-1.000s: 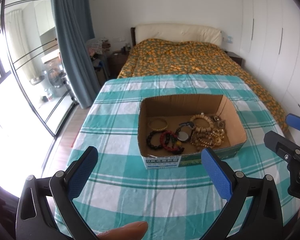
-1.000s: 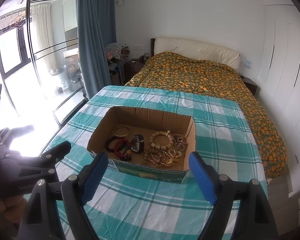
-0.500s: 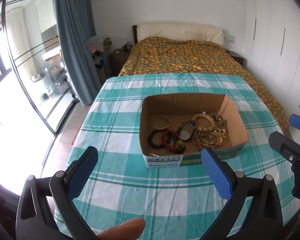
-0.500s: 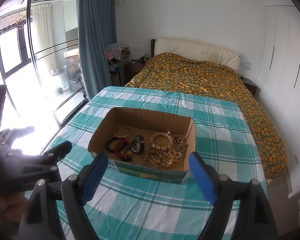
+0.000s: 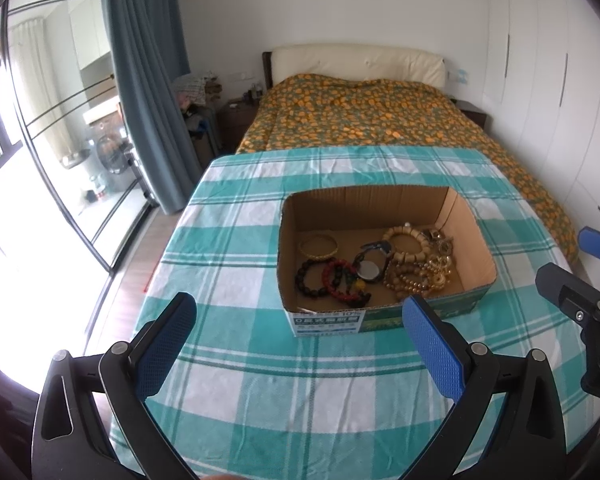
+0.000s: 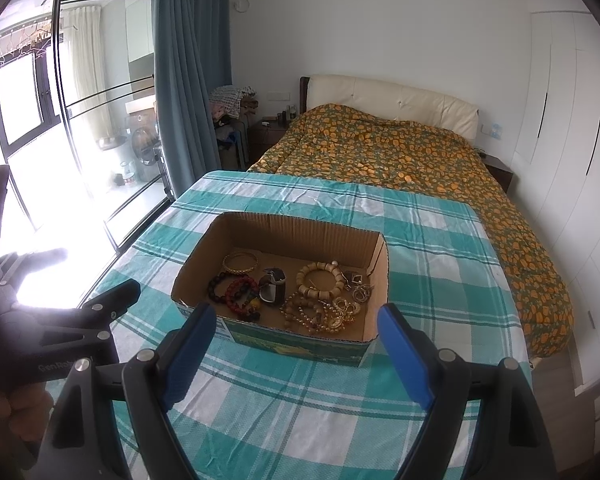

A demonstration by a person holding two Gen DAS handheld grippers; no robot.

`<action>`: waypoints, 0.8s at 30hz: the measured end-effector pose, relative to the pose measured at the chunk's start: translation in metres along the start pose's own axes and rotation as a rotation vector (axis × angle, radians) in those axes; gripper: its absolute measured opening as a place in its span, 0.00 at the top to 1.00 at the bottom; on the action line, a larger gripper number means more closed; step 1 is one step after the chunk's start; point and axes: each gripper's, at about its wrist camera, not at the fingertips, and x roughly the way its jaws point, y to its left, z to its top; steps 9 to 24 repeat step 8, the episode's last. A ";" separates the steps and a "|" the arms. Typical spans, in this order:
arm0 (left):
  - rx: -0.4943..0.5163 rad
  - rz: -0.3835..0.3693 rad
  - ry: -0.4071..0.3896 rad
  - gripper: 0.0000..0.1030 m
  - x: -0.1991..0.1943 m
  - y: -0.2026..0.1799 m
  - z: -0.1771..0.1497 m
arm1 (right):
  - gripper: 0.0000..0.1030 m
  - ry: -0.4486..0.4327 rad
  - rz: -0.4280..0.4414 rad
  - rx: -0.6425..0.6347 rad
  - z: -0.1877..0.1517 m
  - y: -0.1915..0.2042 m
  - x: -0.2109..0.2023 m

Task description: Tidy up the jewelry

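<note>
An open cardboard box (image 5: 384, 198) (image 6: 300, 228) stands on the green checked tablecloth (image 5: 236, 264). Inside lie a gold bangle (image 5: 318, 246) (image 6: 240, 263), a dark bead bracelet (image 5: 308, 280), a red bead bracelet (image 5: 338, 278) (image 6: 240, 290), a watch (image 5: 370, 266) (image 6: 272, 286), a wooden bead bracelet (image 5: 406, 242) (image 6: 320, 278) and a pile of gold-coloured pieces (image 5: 420, 276) (image 6: 332, 310). My left gripper (image 5: 300, 342) hangs open in front of the box with nothing between its blue pads. My right gripper (image 6: 296, 344) is open too, just short of the box's near wall.
A bed with an orange-patterned cover (image 5: 372, 116) lies beyond the table. A blue curtain (image 5: 140, 80) and glass doors (image 5: 40, 140) are on the left, white wardrobes (image 6: 572, 160) on the right. The table's left edge drops to the wooden floor (image 5: 136, 256).
The views have shifted only very slightly. A fingertip at the bottom edge of the left wrist view has dropped almost out of sight. Both grippers stay open.
</note>
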 end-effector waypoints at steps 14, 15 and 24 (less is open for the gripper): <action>0.044 -0.020 -0.039 0.00 -0.004 -0.008 -0.006 | 0.18 0.015 -0.004 0.013 -0.006 -0.006 0.006; 0.044 -0.020 -0.039 0.00 -0.004 -0.008 -0.006 | 0.18 0.015 -0.004 0.013 -0.006 -0.006 0.006; 0.044 -0.020 -0.039 0.00 -0.004 -0.008 -0.006 | 0.18 0.015 -0.004 0.013 -0.006 -0.006 0.006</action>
